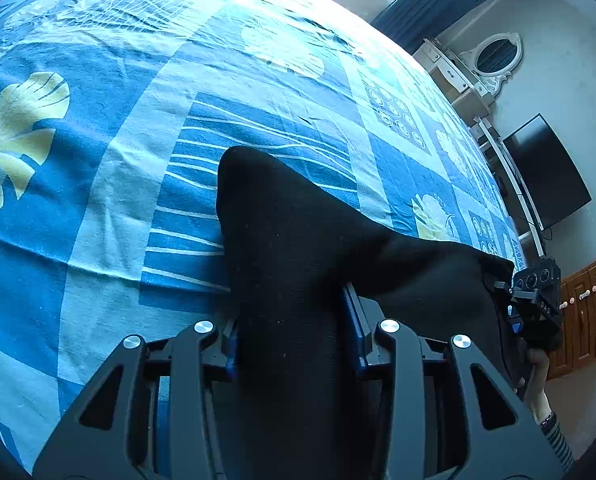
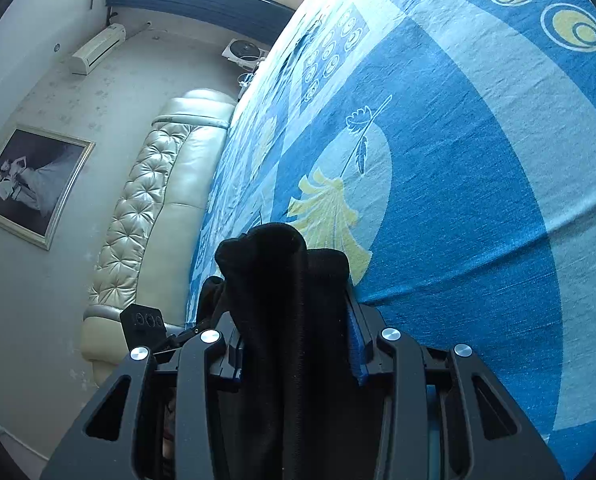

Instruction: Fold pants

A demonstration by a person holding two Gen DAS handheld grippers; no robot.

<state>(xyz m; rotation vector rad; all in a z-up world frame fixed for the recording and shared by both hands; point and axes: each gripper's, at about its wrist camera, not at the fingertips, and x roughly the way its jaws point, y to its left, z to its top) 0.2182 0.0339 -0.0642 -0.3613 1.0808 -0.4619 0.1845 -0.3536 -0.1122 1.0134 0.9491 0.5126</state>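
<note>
Spanning the gap between two handheld grippers, the black pants [image 1: 298, 240] run sideways above a blue patterned bedspread [image 1: 98, 160], their long axis going from one gripper to the other. The left gripper [image 1: 296, 336] has its jaws partly open with a thick bunch of the cloth filling the gap between them. The right gripper [image 2: 294, 344], likewise partly open, is clamped on a bunched end; both are equally near.
</note>
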